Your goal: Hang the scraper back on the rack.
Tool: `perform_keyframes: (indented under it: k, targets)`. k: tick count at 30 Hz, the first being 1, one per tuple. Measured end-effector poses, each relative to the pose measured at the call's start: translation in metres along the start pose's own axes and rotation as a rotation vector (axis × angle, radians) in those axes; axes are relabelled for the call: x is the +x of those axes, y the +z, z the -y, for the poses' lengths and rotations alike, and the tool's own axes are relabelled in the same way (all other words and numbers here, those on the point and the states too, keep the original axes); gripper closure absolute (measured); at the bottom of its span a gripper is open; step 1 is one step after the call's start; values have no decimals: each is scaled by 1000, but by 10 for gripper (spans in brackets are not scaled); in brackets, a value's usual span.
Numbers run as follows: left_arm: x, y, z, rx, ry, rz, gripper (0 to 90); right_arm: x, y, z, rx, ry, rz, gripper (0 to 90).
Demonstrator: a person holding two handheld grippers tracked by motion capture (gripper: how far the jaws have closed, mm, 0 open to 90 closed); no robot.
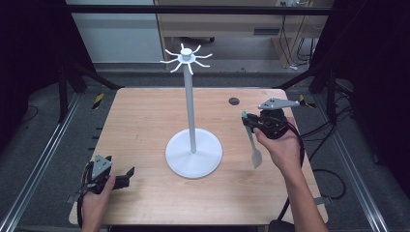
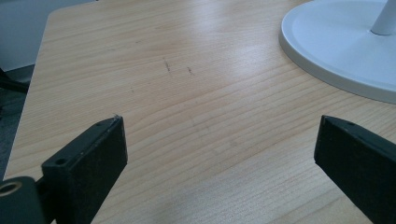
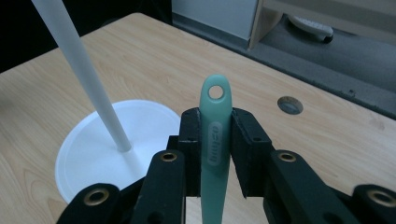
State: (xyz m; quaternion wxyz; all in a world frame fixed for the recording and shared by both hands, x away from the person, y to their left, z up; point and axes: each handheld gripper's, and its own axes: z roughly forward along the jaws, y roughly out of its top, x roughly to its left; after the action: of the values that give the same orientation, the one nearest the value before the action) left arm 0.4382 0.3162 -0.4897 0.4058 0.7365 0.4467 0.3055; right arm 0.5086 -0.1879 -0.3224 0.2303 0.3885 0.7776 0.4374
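Right gripper [image 1: 247,121], to the right of the white hook stand [image 1: 192,113] and off the table [image 1: 145,116], clamped on the handle of a pale green spatula [image 3: 214,144], hanging hole [image 3: 215,92] poking out past the jaws and blade dangling below the hand. Left gripper [image 1: 126,175], near the stand's base at front left, spread wide and empty. Pick-up judged done; raising to a hook [image 1: 203,56] and threading the hole left.

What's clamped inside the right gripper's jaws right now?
The right gripper is shut on a pale green spatula, gripped by its handle. The handle's hanging hole pokes out above the jaws; the high view shows the blade hanging below. The pads hide the handle's sides.
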Motion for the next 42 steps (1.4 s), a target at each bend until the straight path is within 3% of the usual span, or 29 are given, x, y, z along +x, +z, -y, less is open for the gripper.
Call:
perform_keyframes:
  k: [11,23,42]
  targets:
    - [0,0,0,-4,-4,-1,20,9,-8,-19,-90,-5,-8,749]
    - [0,0,0,-2,-3,-1,20,19,-12,-33,-139,2,-29,749]
    - [0,0,0,1,-2,1,20,34,-17,-60,-203,-31,-43,749]
